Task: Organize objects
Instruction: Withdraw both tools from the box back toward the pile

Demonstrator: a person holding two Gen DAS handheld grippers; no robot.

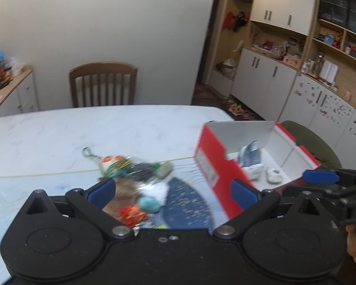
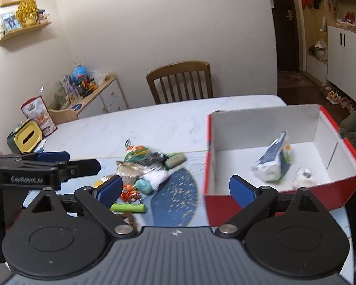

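A blurred pile of small items lies on the table: a green-orange packet point(image 1: 114, 163) point(image 2: 137, 153), a pale green bar point(image 2: 175, 160), a white fluffy thing point(image 2: 156, 177), a teal round thing point(image 1: 149, 204) point(image 2: 143, 186), an orange toy point(image 2: 129, 193) and a lime green tube point(image 2: 128, 207). To its right stands an open red box point(image 1: 208, 161) point(image 2: 268, 123) holding a blue-white bag point(image 1: 250, 158) point(image 2: 273, 161) and a small white object point(image 2: 302, 178). My left gripper point(image 1: 173, 192) hovers open over the pile. My right gripper point(image 2: 175, 190) is open, holding nothing, between pile and box.
The white marble table point(image 2: 154, 121) carries a dark blue mat point(image 2: 178, 194). A wooden chair point(image 2: 180, 83) stands at the far side. A yellow-lidded container point(image 2: 27, 139) and a printed tin point(image 2: 38, 114) sit at the left end. A green garment point(image 1: 320, 147) drapes behind the box.
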